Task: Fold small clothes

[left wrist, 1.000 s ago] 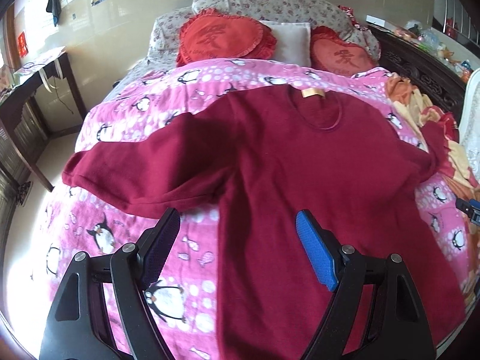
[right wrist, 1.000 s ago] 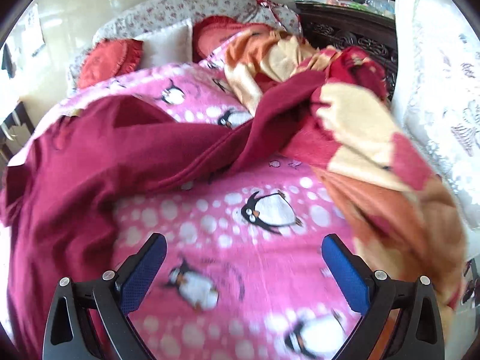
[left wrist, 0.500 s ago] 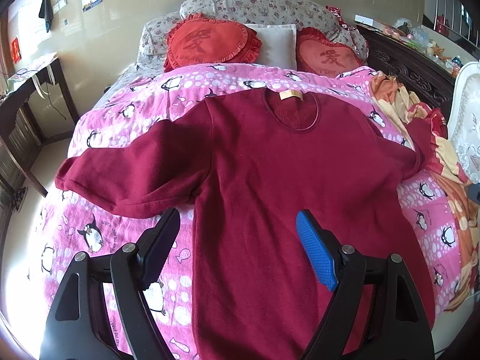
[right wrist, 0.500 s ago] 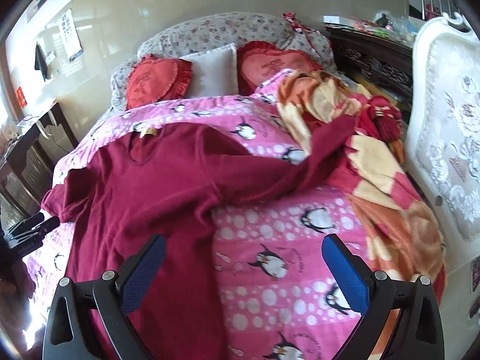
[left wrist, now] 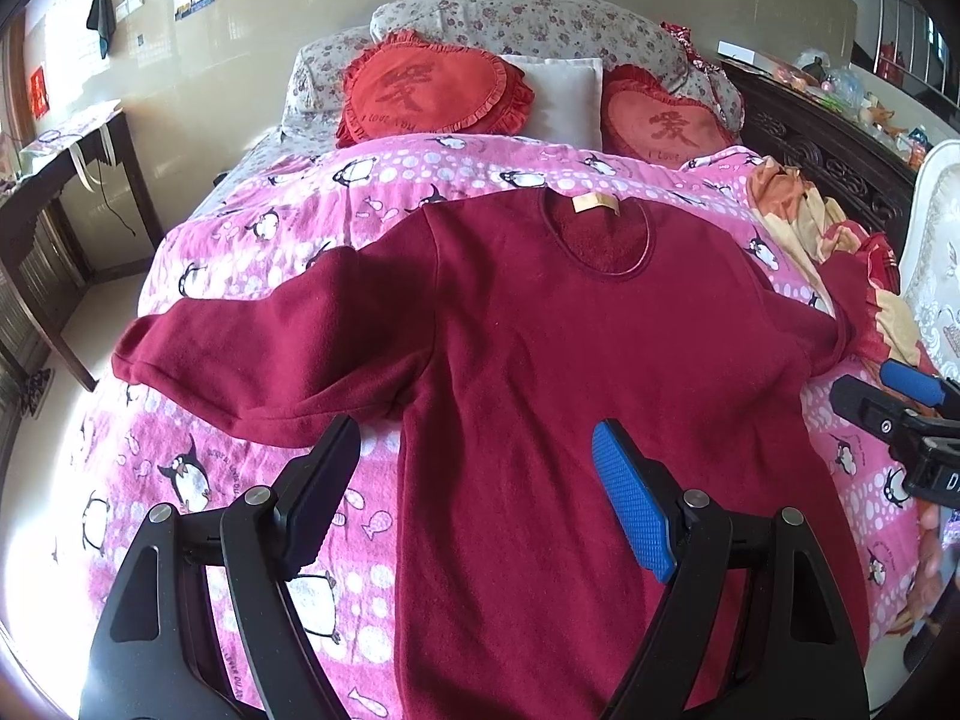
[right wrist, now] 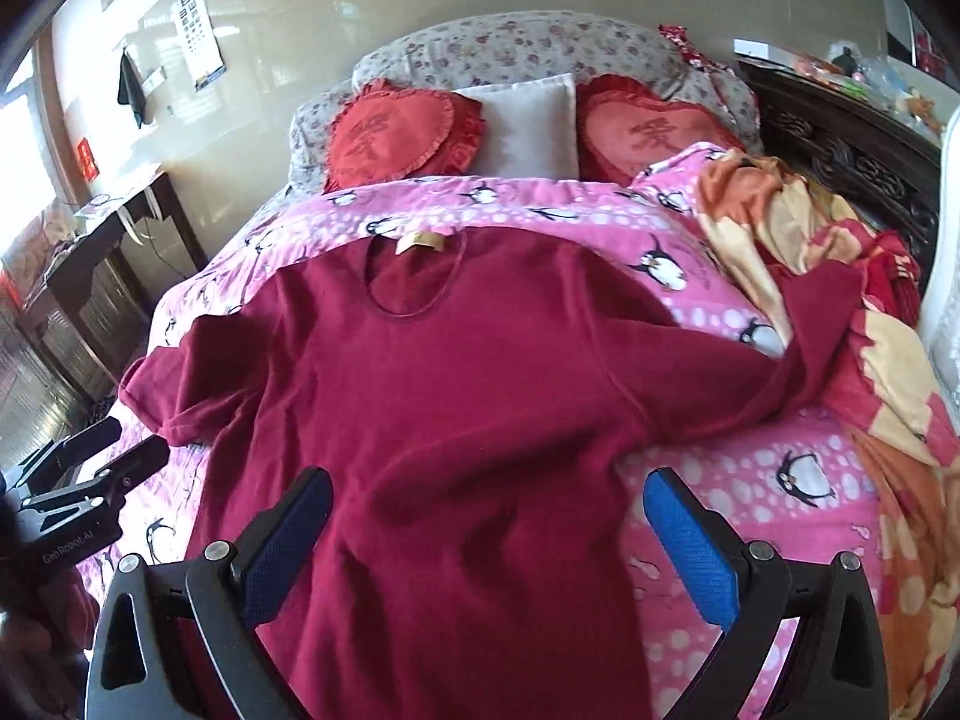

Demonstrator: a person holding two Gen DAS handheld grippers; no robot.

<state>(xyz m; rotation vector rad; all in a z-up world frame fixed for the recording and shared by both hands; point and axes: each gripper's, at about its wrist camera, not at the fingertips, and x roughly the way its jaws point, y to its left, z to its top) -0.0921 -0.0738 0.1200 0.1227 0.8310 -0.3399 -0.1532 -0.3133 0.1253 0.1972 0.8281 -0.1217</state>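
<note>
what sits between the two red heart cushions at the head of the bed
A plain white pillow stands between the two red heart cushions, clearest in the left wrist view.

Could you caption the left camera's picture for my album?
Open left claw above a dark red sweater spread on a penguin quilt.

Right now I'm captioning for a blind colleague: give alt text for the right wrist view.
A dark red long-sleeved fleece top lies flat, collar away, on a pink penguin-print bedspread. The open right claw hovers over its lower body; its right sleeve drapes onto a crumpled orange patterned blanket.
</note>
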